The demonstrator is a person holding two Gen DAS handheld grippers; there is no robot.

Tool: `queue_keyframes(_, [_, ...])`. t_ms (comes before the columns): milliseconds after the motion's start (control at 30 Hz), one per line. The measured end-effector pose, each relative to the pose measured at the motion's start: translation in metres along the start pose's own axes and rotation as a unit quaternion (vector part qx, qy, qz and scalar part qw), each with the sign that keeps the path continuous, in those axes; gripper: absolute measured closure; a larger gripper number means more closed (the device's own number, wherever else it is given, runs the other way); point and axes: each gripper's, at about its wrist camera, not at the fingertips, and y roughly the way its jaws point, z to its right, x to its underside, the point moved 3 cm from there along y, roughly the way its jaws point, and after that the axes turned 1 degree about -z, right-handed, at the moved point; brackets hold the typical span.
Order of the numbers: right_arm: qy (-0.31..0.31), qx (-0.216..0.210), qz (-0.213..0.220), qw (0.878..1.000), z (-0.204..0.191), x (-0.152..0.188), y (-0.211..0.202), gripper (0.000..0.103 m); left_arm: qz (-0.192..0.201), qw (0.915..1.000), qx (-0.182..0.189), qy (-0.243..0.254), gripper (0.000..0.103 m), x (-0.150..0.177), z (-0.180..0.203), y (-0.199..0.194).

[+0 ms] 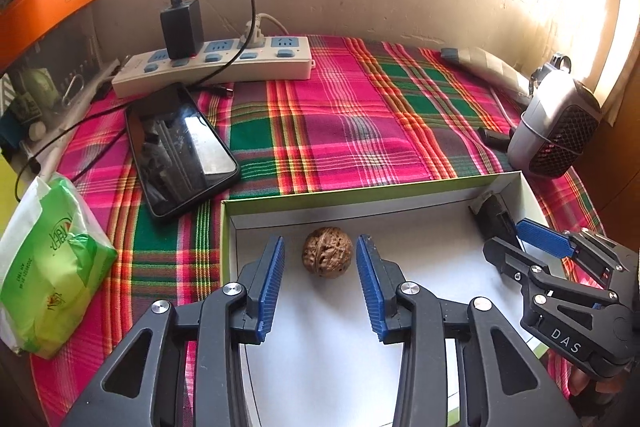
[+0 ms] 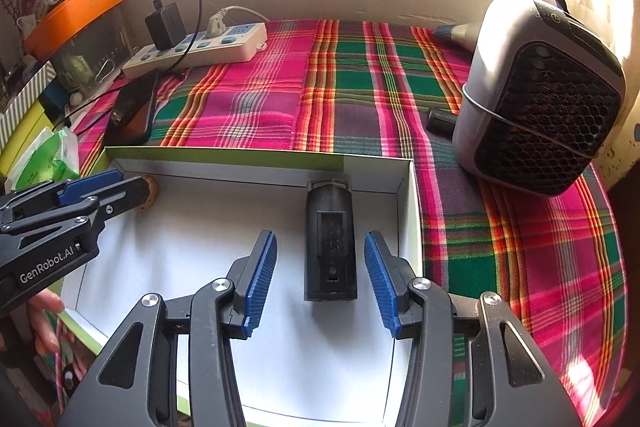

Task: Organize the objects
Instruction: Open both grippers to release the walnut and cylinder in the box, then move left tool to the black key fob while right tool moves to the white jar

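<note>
Counted: one walnut [image 1: 327,257], one black cartridge [image 2: 330,247], one white box [image 1: 420,203], one phone [image 1: 182,147], one power strip [image 1: 216,67], one charger [image 1: 182,27], one tissue pack [image 1: 52,267], one heater [image 2: 540,95], two grippers: left [image 1: 320,283], right [image 2: 320,279].

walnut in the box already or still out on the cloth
In the box. The walnut rests on the white floor of the box, between the open fingers of the left gripper, touching neither.

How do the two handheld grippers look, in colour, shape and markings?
Both are black plastic linkage frames with silver round pivot bolts and triangular cut-outs. Each finger carries a blue ribbed pad. The left gripper bears white "GenRobot.AI" lettering on its side; the right gripper bears "DAS". No cables show on them.
</note>
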Motion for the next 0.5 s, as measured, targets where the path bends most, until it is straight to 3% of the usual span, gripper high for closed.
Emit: queue_keyframes(500, [0.012,-0.006,0.033,0.999,-0.001,0.024,-0.046,0.056,0.028,0.9996,0.005,-0.004,0.067,0.037,-0.014,-0.054])
